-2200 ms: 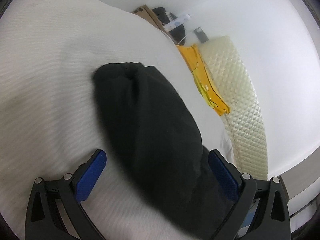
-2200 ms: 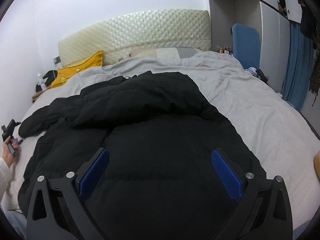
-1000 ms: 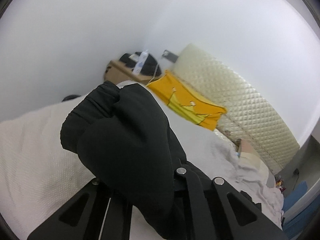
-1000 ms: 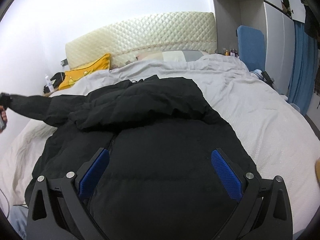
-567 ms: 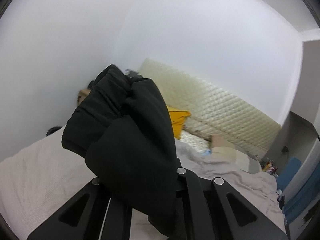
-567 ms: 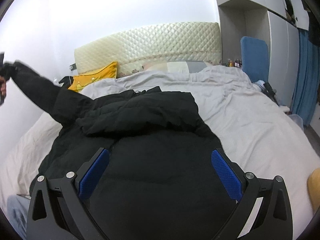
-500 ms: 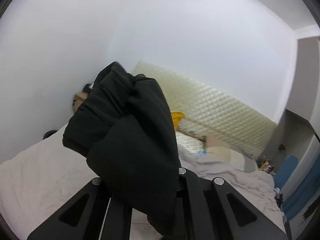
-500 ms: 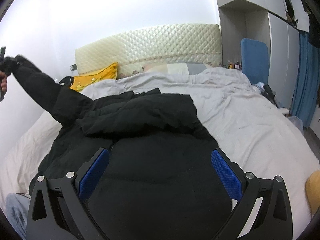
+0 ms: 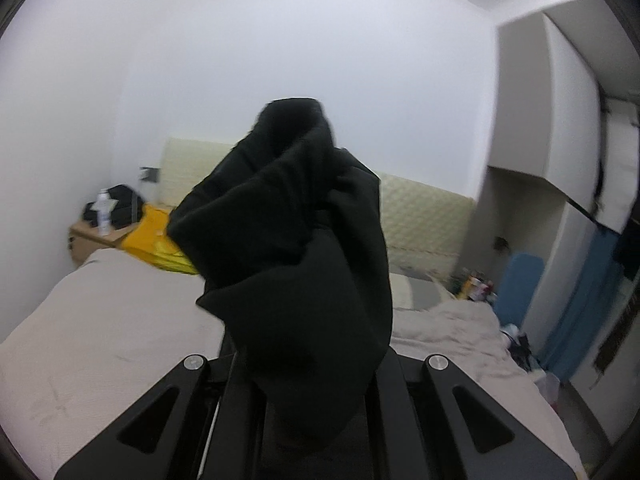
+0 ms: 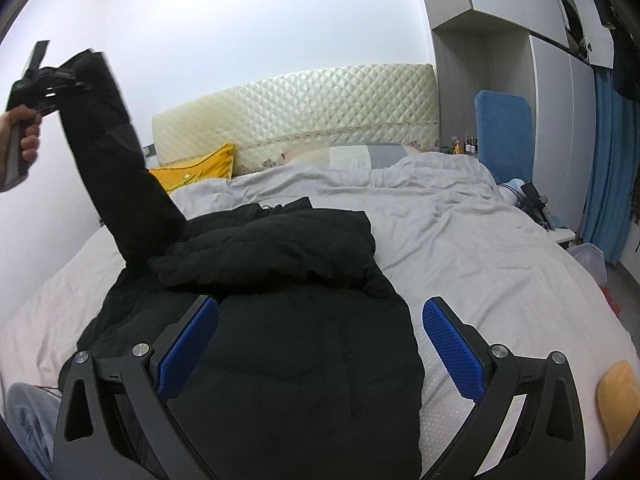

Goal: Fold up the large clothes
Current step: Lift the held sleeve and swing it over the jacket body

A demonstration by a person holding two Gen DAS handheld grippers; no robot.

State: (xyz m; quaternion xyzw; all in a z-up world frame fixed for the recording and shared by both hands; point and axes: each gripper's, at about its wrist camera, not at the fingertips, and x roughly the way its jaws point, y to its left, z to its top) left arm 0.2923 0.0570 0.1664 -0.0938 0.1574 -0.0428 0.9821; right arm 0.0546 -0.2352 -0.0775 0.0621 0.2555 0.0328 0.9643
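Observation:
A large black puffer jacket (image 10: pixel 280 320) lies spread on the bed. Its left sleeve (image 10: pixel 116 168) is lifted high off the bed. My left gripper (image 10: pixel 76 74) is shut on the sleeve's cuff (image 9: pixel 292 216), which bunches over the closed jaws and hides the fingertips in the left wrist view. My right gripper (image 10: pixel 320 336) is open and empty, hovering above the jacket's lower body, with blue pads (image 10: pixel 452 348) wide apart.
The bed has a light grey cover (image 10: pixel 500 260), a cream quilted headboard (image 10: pixel 300 108) and a yellow pillow (image 10: pixel 196 168). A nightstand (image 9: pixel 96 236) with a bottle stands at the far left. A wardrobe (image 10: pixel 500 80), blue curtain (image 10: pixel 608 180) and blue chair (image 10: pixel 504 128) stand right.
My left gripper closed on the sleeve cuff and raised it from the bed up high, swinging toward the room. My right gripper stayed open over the jacket.

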